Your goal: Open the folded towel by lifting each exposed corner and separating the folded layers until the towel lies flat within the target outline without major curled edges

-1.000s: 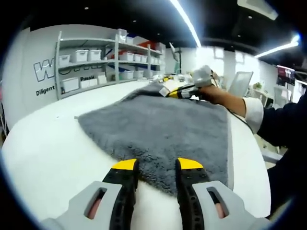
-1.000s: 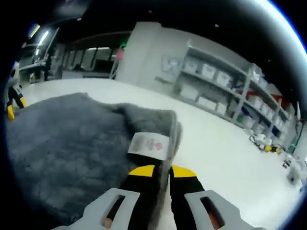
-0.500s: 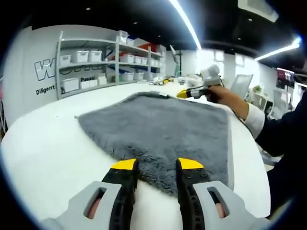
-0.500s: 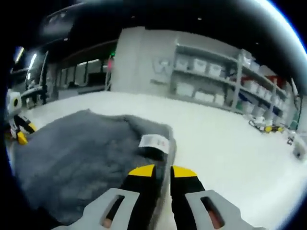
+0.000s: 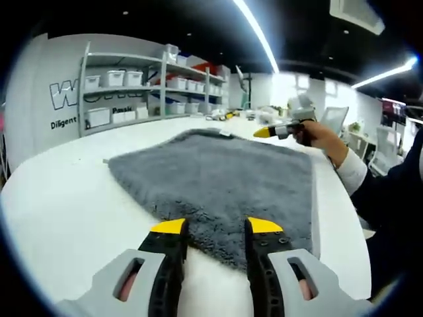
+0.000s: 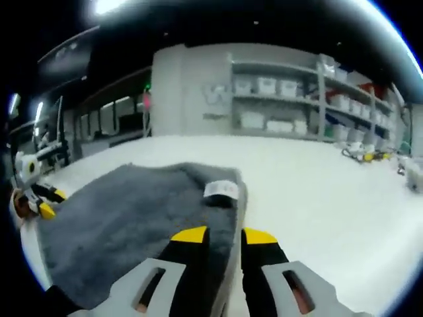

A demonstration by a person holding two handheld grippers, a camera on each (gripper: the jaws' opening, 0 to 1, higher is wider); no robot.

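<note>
Fingers of the left gripper (image 5: 216, 228) apart, yellow tips low over the near edge of the grey towel (image 5: 225, 178), nothing pinched between them; contact with the pile not certain. Fingers of the right gripper (image 6: 225, 236) also parted, a narrow gap between the tips, poised over the towel's edge just short of the white care label (image 6: 221, 190), clamped on nothing visible. Seen too from the left gripper view: right gripper (image 5: 277, 131) held in a hand (image 5: 324, 137) just past the far corner, clear of the cloth.

Towel spread in 1 layer across the white table (image 5: 59, 198), roughly flat, edges mostly straight. A slight ridge near the label corner in the right gripper view, perhaps a small curl. No target outline discernible, so alignment impossible to judge.

Task likely close to finished: unfolding apparently done, only smoothing that label corner and checking placement left.

Beyond the table, shelves with white bins (image 5: 122, 82) along the wall.
</note>
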